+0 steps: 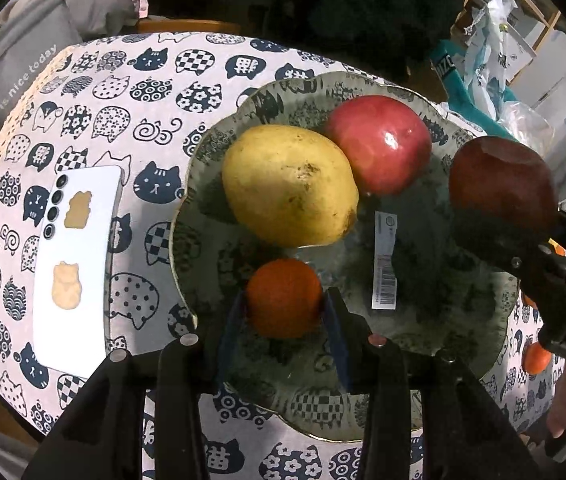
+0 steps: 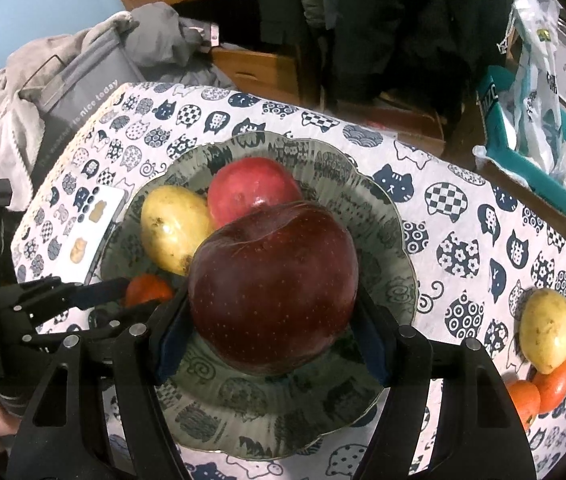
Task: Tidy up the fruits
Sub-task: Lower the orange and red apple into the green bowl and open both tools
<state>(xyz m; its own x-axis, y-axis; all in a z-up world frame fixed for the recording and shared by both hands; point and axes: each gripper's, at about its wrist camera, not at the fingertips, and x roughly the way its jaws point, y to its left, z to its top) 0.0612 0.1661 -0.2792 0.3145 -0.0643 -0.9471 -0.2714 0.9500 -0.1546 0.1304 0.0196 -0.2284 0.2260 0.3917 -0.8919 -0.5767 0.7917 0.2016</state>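
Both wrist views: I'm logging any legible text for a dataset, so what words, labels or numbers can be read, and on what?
"is nice today": on the grey bag beyond the table; the words before it are blurred.
Barcode sticker on the plate: print too small to read.
Teal package: partial white letters, unreadable.
White plastic bag: print blurred.

Table (image 2: 423, 184) covered by a white cloth printed with dark blue cat shapes. Items resting directly on the cloth: one scalloped grey-green plate (image 2: 387, 248), roughly central; one white phone (image 1: 79, 268), face down, lying just left of the plate and close to its rim, with two tan cat stickers on its back. At the near right of the table, well apart from the plate, a yellow fruit (image 2: 547, 330) lies on the cloth, touching two orange fruits (image 2: 555, 380) just nearer than it.
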